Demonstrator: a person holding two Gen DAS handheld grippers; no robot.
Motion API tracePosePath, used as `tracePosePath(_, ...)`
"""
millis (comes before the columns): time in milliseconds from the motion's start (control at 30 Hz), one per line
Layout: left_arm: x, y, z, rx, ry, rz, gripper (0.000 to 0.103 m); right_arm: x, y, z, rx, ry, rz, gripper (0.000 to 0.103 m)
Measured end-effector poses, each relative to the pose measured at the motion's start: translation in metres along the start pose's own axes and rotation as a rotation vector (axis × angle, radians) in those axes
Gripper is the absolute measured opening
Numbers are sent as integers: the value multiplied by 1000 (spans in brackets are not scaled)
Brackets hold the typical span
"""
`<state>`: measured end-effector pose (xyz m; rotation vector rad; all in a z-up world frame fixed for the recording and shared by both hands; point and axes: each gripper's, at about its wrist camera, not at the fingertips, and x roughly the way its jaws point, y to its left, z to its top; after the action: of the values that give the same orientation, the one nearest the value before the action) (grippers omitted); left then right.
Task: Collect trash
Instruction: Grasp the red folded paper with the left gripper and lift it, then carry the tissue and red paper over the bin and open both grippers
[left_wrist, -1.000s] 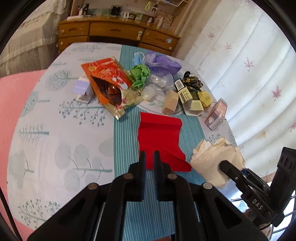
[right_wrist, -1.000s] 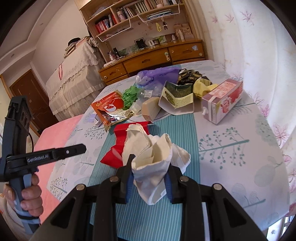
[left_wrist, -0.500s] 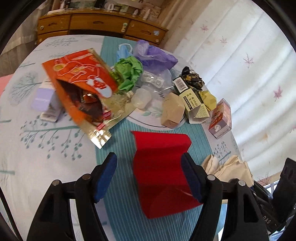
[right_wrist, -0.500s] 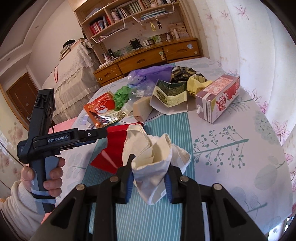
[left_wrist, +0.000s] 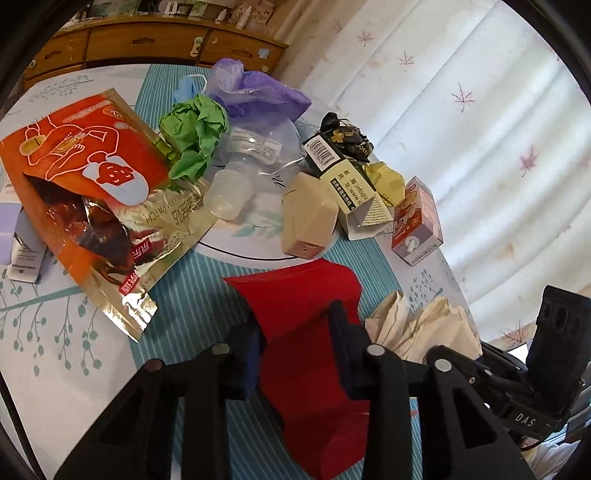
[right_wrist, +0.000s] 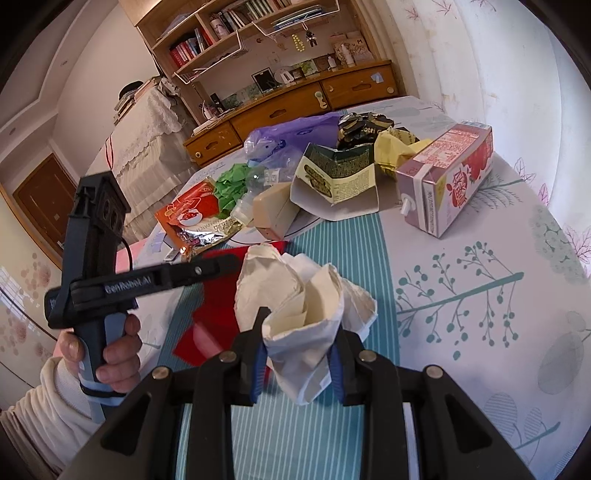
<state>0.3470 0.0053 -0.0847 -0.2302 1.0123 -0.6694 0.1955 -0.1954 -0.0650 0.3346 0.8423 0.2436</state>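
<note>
A round table (right_wrist: 461, 332), covered in a white cloth printed with teal branches and crossed by a teal-striped runner, holds a spread of household trash in a sunlit room. The right gripper (right_wrist: 298, 354) is clamped on a crumpled cream paper bag (right_wrist: 295, 295) at the near edge of the runner, its blue-padded fingers pressing the bag's lower folds. Just beside it, the left gripper (left_wrist: 295, 332), held in a bare hand (right_wrist: 110, 354) with a cream sleeve, straddles a bowed sheet of red paper (left_wrist: 310, 354); its jaws stand partly open with the sheet between them, and whether the pads actually pinch the paper cannot be told. Farther back lie an orange-and-gold foil pouch (left_wrist: 92, 192), a crumpled green paper ball (left_wrist: 194, 133), a purple plastic bag (left_wrist: 255, 92), a clear plastic bottle (left_wrist: 243, 166), a beige carton (left_wrist: 306, 218), an opened cream-and-green box (right_wrist: 336, 181), a yellow paper wad (left_wrist: 386, 181) and a pink milk carton (right_wrist: 450, 177) lying on its side. White curtains with maple-leaf prints (left_wrist: 480, 129) hang along the right. A wooden desk with drawers (right_wrist: 295, 99) and bookshelves (right_wrist: 236, 33) line the far wall, near a lace-draped bed (right_wrist: 147, 125) and a brown door (right_wrist: 40, 199).
</note>
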Motion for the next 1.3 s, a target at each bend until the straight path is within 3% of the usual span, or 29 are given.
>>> tracePosePath(133,-15,-13,-8,25,-28,34,9,-10,1,0,12,-12,-1,28)
tracePosePath(233,-38,-30,-16,56,-55,97,3,-24,4,-3,13,-27,-2,28)
tracePosePath(500,-119,-79,-57,129,-142,194,2,-86,31,-26,-43,-65,-13,28)
tracePosePath(767,-194,-120,-140,180,-166,211,2,-138,59,-80,-147,-43,-32,28)
tracePosePath(1000,-185,-133,-221,238,-78,230,2,-142,57,-141,-182,49,-56,28)
tracePosePath(1300,-112,-128,-298,315,69,249,2,-102,30,-207,-164,203,-90,28)
